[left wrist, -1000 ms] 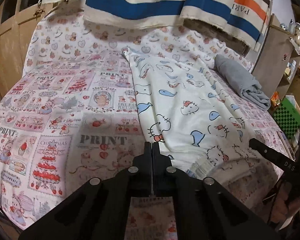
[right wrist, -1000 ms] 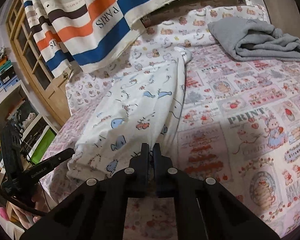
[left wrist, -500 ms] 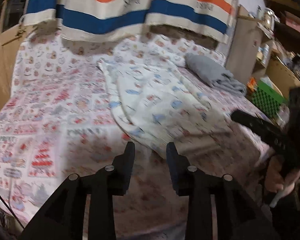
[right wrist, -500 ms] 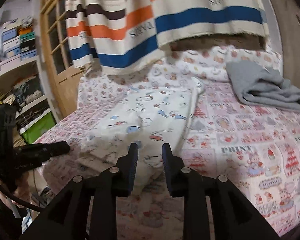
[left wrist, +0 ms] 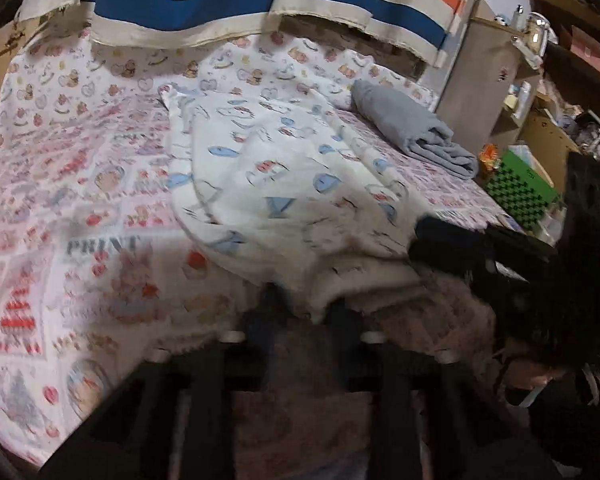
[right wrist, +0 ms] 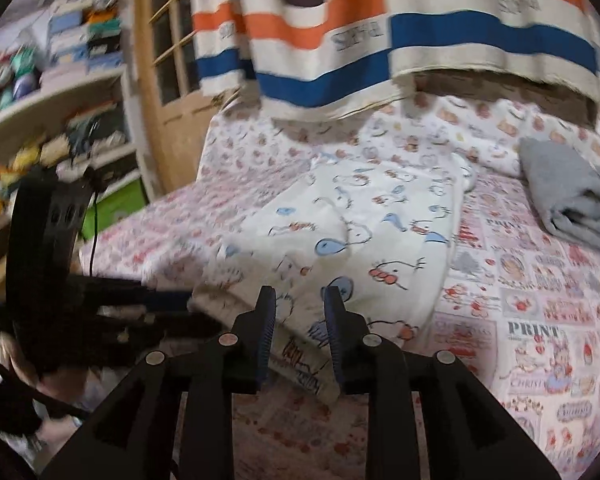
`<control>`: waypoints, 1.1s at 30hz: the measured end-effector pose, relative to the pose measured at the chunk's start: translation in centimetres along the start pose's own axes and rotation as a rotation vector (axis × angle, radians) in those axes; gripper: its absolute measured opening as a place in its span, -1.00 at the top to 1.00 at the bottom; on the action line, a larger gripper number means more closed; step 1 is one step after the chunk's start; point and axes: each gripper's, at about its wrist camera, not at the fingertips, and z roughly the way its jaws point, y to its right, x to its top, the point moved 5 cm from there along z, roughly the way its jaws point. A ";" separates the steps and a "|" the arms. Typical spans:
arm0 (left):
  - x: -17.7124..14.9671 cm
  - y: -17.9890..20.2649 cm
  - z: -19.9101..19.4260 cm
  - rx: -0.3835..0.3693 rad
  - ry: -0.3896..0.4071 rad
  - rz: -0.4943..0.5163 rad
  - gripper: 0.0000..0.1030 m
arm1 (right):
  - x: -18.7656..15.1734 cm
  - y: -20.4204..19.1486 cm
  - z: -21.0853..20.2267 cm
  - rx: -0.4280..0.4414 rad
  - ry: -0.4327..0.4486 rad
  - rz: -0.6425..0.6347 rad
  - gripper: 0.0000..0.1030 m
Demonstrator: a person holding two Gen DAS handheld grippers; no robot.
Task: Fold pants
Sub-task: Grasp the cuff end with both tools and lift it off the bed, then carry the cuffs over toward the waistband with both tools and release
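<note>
Beside the pants' [right wrist: 352,240] waistband, both grippers, left [left wrist: 304,304] and right [right wrist: 300,300], have just parted their fingers, ungrasped, ready to pinch it.

You are working over a bed [left wrist: 60,184] that is wearing a pink-and-white cartoon sheet with "PRINT" panels. The white cartoon-print pants [left wrist: 276,184] are lying lengthwise down its middle, waistband end toward you, near the front edge. A folded grey garment [left wrist: 412,128] is sitting on the sheet well apart from the pants, toward the far right corner. A striped cloth [right wrist: 380,40] is hanging down over the head end, just reaching the bedding there.
</note>
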 end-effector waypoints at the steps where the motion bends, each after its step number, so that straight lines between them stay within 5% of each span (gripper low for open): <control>1: 0.3 -0.1 0.0 -0.008 -0.005 -0.006 0.66 | -0.2 -0.2 0.2 -0.001 -0.010 -0.028 0.46; 3: 1.1 -0.2 0.0 -0.017 0.001 -0.020 0.68 | -0.4 -0.5 0.5 -0.010 -0.020 -0.078 -0.11; 4: 1.6 -0.2 -0.1 -0.012 0.011 -0.012 0.68 | -0.5 -0.4 0.5 -0.021 -0.015 -0.089 -0.17; 16: 5.2 -0.5 0.1 -0.063 0.055 -0.066 0.68 | -1.3 -1.7 2.2 -0.077 -0.093 -0.330 -0.18; 23: 5.8 -0.4 0.5 -0.050 0.061 -0.048 0.68 | -1.4 -0.6 3.4 -0.089 -0.134 -0.286 -0.17; 25: 5.8 -0.5 0.4 -0.050 0.064 -0.046 0.68 | -1.4 -0.6 3.4 -0.101 -0.133 -0.289 -0.13; 30: 5.2 -0.6 0.1 0.000 0.078 0.011 0.61 | -0.5 -0.1 2.5 -0.059 -0.112 -0.250 0.54; 33: 4.5 -0.7 -0.2 0.024 0.084 0.046 0.59 | 0.4 0.5 2.0 -0.023 -0.095 -0.224 0.60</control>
